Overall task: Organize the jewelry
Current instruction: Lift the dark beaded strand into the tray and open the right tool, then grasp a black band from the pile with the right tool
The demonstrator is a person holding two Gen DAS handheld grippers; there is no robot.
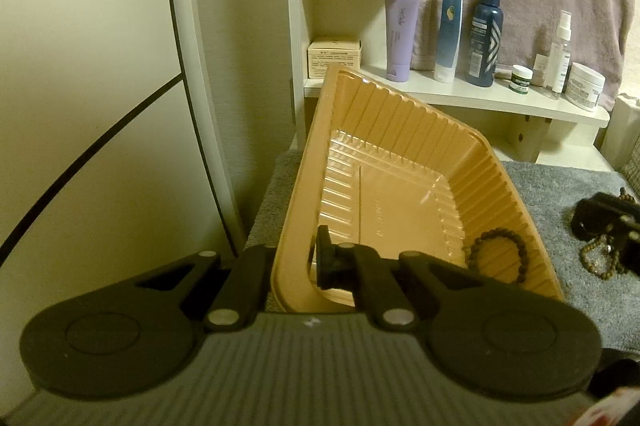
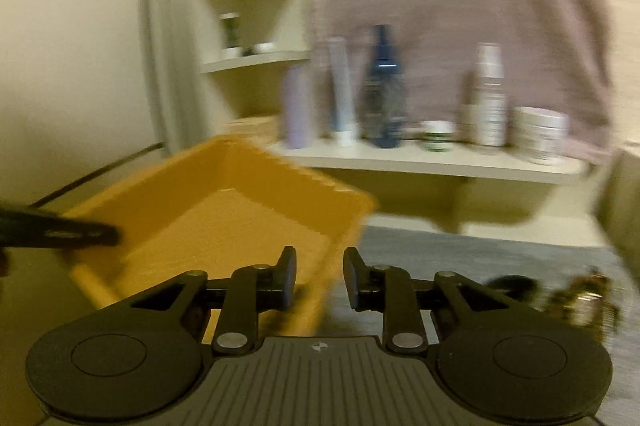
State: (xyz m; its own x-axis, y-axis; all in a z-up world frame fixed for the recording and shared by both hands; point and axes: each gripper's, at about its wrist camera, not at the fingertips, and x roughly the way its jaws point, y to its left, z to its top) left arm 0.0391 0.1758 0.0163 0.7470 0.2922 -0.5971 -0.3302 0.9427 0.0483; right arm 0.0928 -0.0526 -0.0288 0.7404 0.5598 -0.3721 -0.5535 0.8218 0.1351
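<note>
At far left, the left gripper (image 1: 294,266) is clamped on the near rim of the ribbed orange plastic tray (image 1: 400,129), holding it tilted up off the grey towel (image 1: 560,185). A dark round-beaded bracelet (image 1: 498,254) already lies in the tray's low right corner. Further right, the right gripper (image 2: 320,276) stands with jaws parted and nothing between them, just beside the tray's right edge. The loose pile of brown beaded jewellery (image 2: 580,300) lies on the towel to its right, nearer this hand; it looks tangled and blurred, its lie unclear.
</note>
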